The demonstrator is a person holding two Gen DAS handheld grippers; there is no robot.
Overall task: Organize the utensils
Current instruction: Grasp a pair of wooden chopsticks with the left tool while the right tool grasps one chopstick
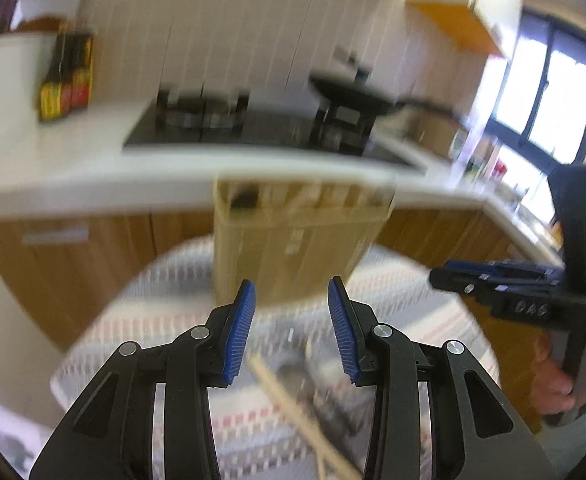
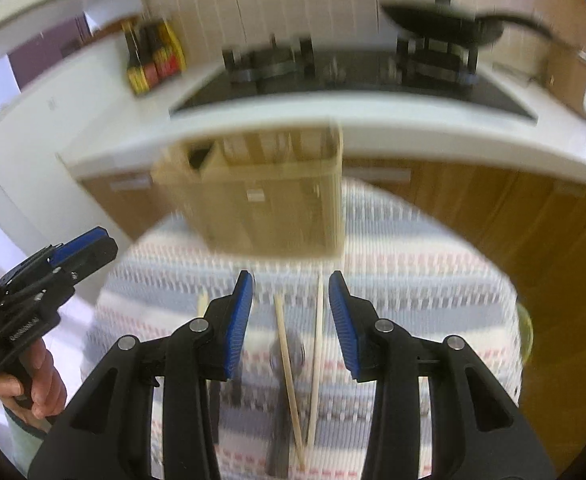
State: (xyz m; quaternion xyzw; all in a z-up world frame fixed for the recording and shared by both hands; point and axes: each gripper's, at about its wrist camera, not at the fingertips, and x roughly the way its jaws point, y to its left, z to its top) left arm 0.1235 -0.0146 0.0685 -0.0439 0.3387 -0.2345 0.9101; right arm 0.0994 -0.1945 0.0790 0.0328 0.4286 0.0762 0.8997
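- Right wrist view: a round table under a striped woven cloth [image 2: 413, 264] fills the foreground, a kitchen counter and stove behind it, all smeared by motion blur.
- A wooden utensil holder [image 2: 261, 208] with open slots stands at the cloth's far edge, beyond both grippers.
- The right gripper [image 2: 291, 320] hangs over the cloth, its blue pads apart and nothing clamped between them.
- The left gripper [image 1: 291, 328] hangs likewise with pads apart and empty; from the right wrist view it sits off to the left, beyond the table's rim.
- Two chopsticks [image 2: 293, 380] lie flat directly under the right gripper's gap, their long axes running from near the camera toward the holder and converging at the near end.
- A dark-handled utensil [image 2: 289, 354], probably a spoon, lies beneath them, too blurred to name surely.
- Judged from this, the right hand is nearer: the sticks run along its pointing line, so pads closing sideways would meet them across their width.
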